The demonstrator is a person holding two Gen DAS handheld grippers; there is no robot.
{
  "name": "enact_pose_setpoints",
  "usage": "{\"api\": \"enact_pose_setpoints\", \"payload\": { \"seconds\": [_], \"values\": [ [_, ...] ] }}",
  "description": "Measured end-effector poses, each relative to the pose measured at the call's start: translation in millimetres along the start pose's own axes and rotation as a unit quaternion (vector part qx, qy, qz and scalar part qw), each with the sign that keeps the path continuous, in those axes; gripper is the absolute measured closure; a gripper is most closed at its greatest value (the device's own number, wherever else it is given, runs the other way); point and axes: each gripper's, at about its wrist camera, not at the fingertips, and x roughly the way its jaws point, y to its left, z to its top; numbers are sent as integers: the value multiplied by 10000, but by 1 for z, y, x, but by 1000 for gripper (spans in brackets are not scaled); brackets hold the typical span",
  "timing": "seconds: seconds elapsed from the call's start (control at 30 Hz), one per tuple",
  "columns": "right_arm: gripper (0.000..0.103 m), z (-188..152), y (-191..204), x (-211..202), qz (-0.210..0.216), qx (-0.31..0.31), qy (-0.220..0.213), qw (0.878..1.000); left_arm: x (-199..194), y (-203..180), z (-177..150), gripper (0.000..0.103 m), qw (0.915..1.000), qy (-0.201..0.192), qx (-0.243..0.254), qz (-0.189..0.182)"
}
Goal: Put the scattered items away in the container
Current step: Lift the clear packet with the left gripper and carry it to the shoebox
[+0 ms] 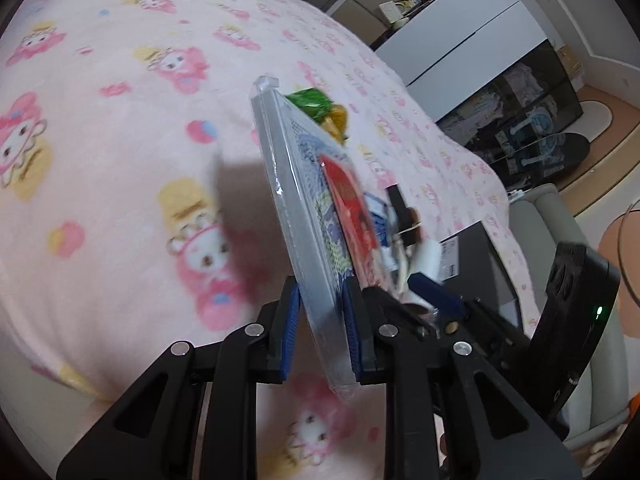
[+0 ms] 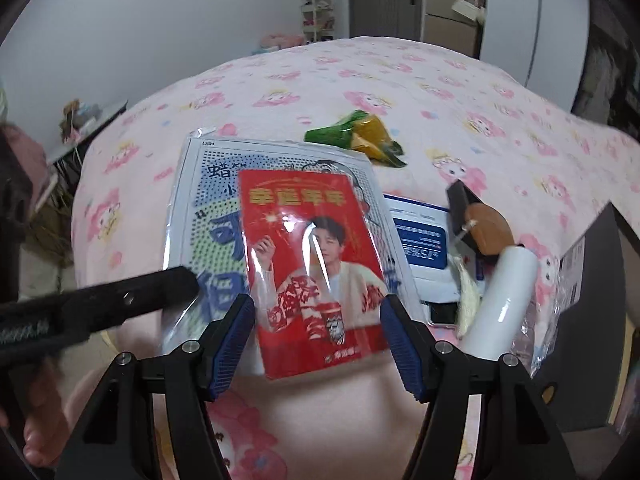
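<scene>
My left gripper (image 1: pixel 322 300) is shut on the lower edge of a flat plastic-wrapped pack (image 1: pixel 292 200) with blue and green print, held edge-on above the bed. In the right wrist view the pack (image 2: pixel 208 200) faces up and a black left finger (image 2: pixel 132 300) clamps its lower left corner. A red photo card (image 2: pixel 312 248) in a clear sleeve lies on the pack. My right gripper (image 2: pixel 317 308) is open, its blue pads either side of the card's lower part. A dark grey box (image 2: pixel 592 300) sits at the right.
A green and yellow wrapper (image 2: pixel 360 140) lies on the pink cartoon blanket (image 2: pixel 440 92) behind the pack. A blue-white packet (image 2: pixel 424 244), a brown and black piece (image 2: pixel 484 228) and a white tube (image 2: pixel 504 296) lie beside the box. A person's hand (image 2: pixel 40 432) shows at lower left.
</scene>
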Motion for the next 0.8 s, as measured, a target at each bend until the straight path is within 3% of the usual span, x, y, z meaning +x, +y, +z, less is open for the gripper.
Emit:
{"api": "enact_pose_setpoints", "payload": {
  "seconds": [0.17, 0.33, 0.47, 0.53, 0.6, 0.7, 0.8],
  "values": [
    [41, -9, -5, 15, -585, -182, 192, 9979, 9, 15, -5, 82, 9998, 49, -192, -18],
    [41, -8, -54, 35, -1401, 173, 414, 9891, 6, 22, -9, 82, 9996, 16, -262, -101],
    [44, 2, -66, 29, -1690, 181, 284, 9850, -5, 31, -7, 82, 9993, -87, -351, -86],
    [44, 5, -60, 19, -1381, 240, 137, 9900, -10, 36, -6, 82, 9991, -140, -399, -75],
    [44, 4, -53, 12, -770, 335, 78, 9964, -15, 41, -5, 82, 9988, -189, -440, -47],
    [44, 0, -42, 24, 106, 437, 386, 9982, -14, 51, -1, 82, 9986, -144, -507, 58],
    [44, -5, -38, 44, 524, 619, 583, 9950, 2, 63, 0, 80, 9973, 129, -667, 288]
  ]
}}
